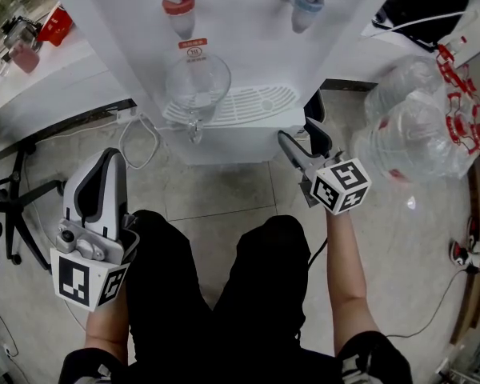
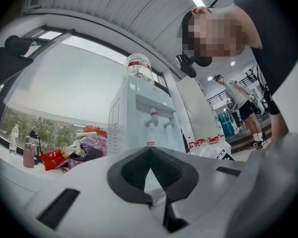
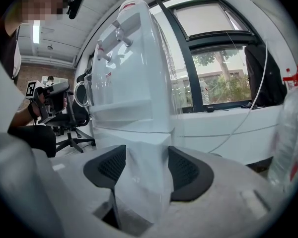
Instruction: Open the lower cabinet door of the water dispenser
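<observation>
The white water dispenser [image 1: 248,22] stands in front of me with a red and a blue tap, and a glass cup [image 1: 196,82] rests on its drip tray [image 1: 256,102]. Only a narrow strip of its lower cabinet front [image 1: 224,149] shows below the tray. My right gripper [image 1: 302,138] is at the cabinet's lower right corner. In the right gripper view that white corner edge [image 3: 144,172] lies between the two dark pads of the right gripper [image 3: 146,167], whose jaws stand wide. My left gripper [image 1: 108,162] hangs back by my left thigh, its pads [image 2: 150,150] together and holding nothing.
Clear bags of empty water bottles [image 1: 420,126] lie on the floor at the right. An office chair base [image 1: 16,206] stands at the left, and a loose cable [image 1: 140,138] loops by the dispenser's left foot. A person [image 2: 241,100] stands far back.
</observation>
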